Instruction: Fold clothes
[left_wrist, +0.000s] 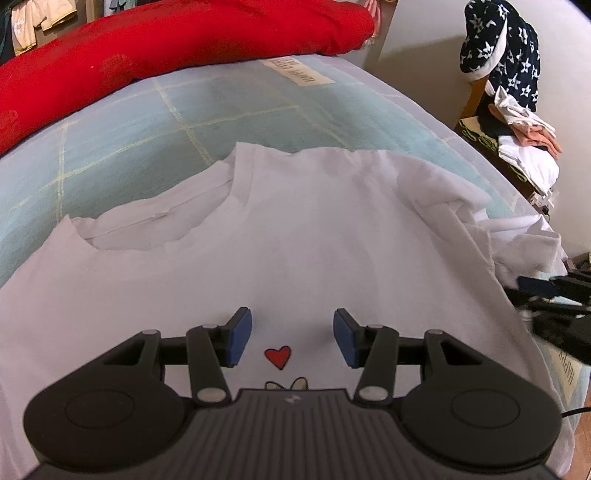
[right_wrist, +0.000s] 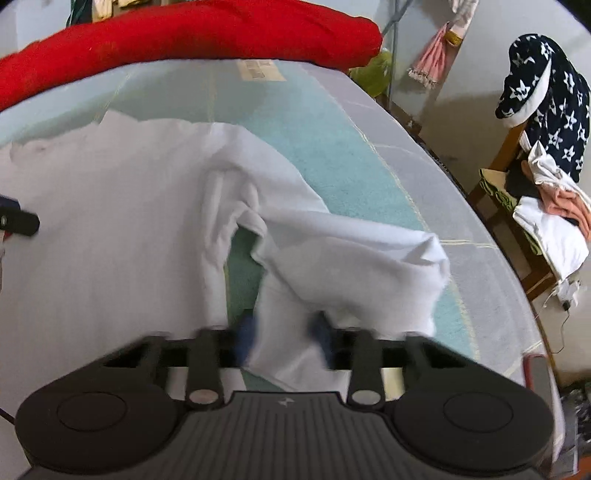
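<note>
Shirt: a white T-shirt (left_wrist: 280, 236) lies spread on the bed (left_wrist: 155, 122), its neckline toward the left edge in the left wrist view, its body long across the bed, a red heart print (left_wrist: 277, 356) facing up.
Right side of shirt: the sleeve part (right_wrist: 332, 258) is lifted and bunched near the right edge of the bed, with a strip of bedcover showing under it.
Left gripper (left_wrist: 292, 338): its fingers stand wide apart with nothing between them, just above the flat chest area, the heart between the blue pads.
Right gripper (right_wrist: 284, 332): white cloth runs between its blurred fingers; it looks closed on the sleeve part, though the blur hides the exact contact.
Key relation: the lifted cloth lies straight ahead of the right gripper and well to the right of the left one, so the right hand is nearer; a fold would, I judge, carry it leftward across the shirt's long axis.
Views: only the right wrist view shows the raised sleeve and the gap under it; only the left shows the neckline and print.
Stage: partly arranged; which fold this is, I cannot say.
</note>
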